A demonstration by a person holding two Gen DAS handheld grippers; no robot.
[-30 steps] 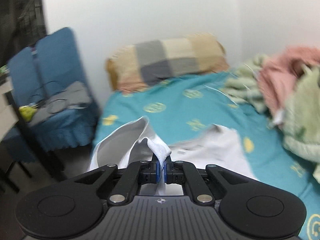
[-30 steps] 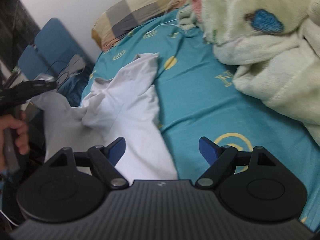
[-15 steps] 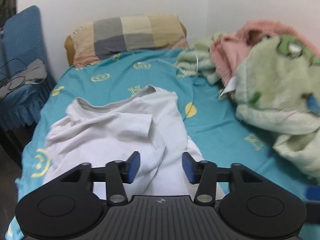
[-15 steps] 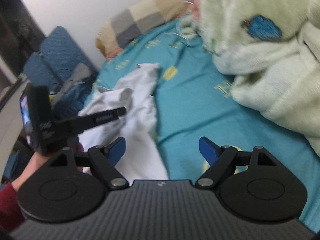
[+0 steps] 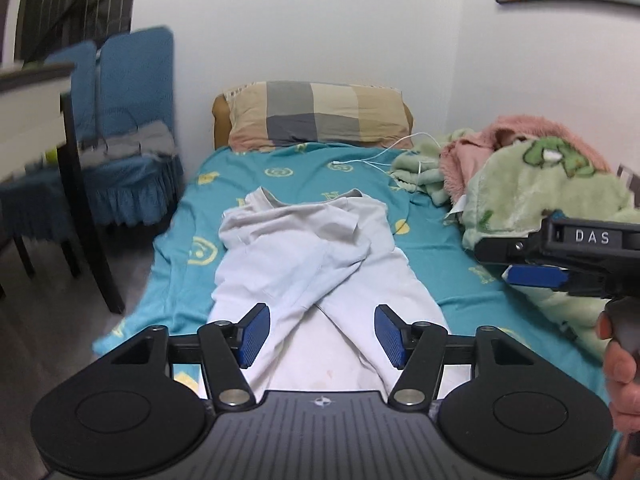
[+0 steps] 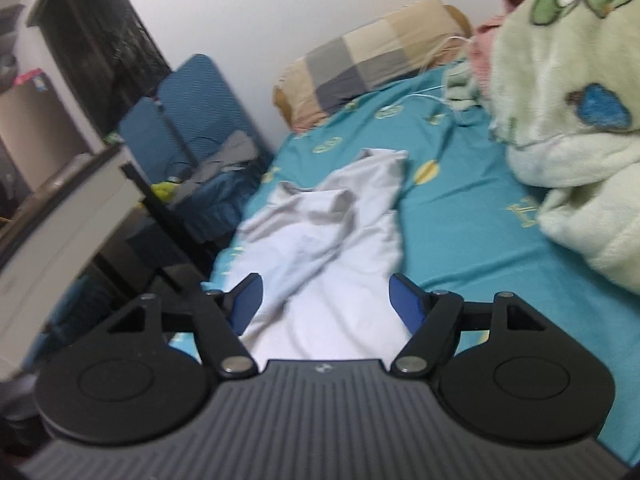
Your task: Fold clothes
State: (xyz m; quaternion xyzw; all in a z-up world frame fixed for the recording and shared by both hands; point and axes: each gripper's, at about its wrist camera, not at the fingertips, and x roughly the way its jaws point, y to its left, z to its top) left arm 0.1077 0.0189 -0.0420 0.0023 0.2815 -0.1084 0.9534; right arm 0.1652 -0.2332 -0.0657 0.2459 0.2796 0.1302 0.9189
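Observation:
A white T-shirt [image 5: 312, 256] lies lengthwise on the teal bed sheet [image 5: 432, 280], collar toward the pillow, with one side folded across its chest. My left gripper [image 5: 322, 334] hovers over the shirt's lower part, its jaws opening with nothing pinched between the blue pads. In the right wrist view the same T-shirt [image 6: 332, 240] is blurred. My right gripper [image 6: 326, 302] hangs above its hem with jaws wide, closing slightly, gripping nothing. The right gripper [image 5: 520, 264] also shows side-on at the right edge of the left wrist view, held by a hand [image 5: 620, 360].
A checked pillow [image 5: 316, 118] lies at the head of the bed. Green and pink fleece blankets [image 5: 540, 184] are heaped along the right side, with a white cable [image 5: 384, 156] beside them. Blue-covered chairs [image 5: 128, 128] and a dark-legged table [image 5: 36, 80] stand left of the bed.
My left gripper let go of the shirt fabric, opened, and swung to the foot of the bed. The shirt now lies on the sheet. The right gripper's jaws narrowed a little.

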